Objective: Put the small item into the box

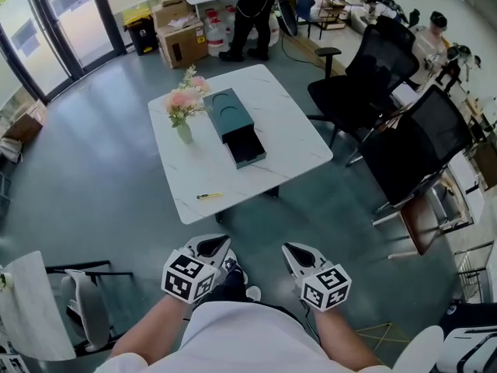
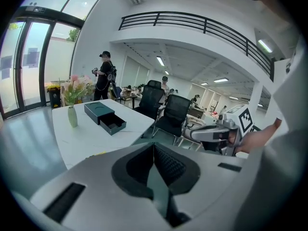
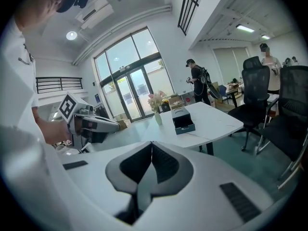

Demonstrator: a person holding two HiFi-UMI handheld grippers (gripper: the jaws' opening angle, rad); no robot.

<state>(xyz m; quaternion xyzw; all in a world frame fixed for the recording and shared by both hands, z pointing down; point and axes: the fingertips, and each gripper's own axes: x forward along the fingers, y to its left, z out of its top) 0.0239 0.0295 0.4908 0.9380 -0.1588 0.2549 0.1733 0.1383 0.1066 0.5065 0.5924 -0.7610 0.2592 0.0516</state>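
Observation:
A dark teal box lies on the white table with its drawer pulled open toward me. A small yellow item rests near the table's front edge. A vase of pink flowers stands left of the box. Both grippers are low in the head view, well short of the table: left gripper and right gripper, each shut and empty. The left gripper view shows its jaws closed, the box and the yellow item ahead. In the right gripper view the jaws are closed, with the box beyond.
Two black office chairs stand right of the table. A grey chair is at my lower left. A person stands beyond the table beside cardboard boxes. Glass doors line the far left.

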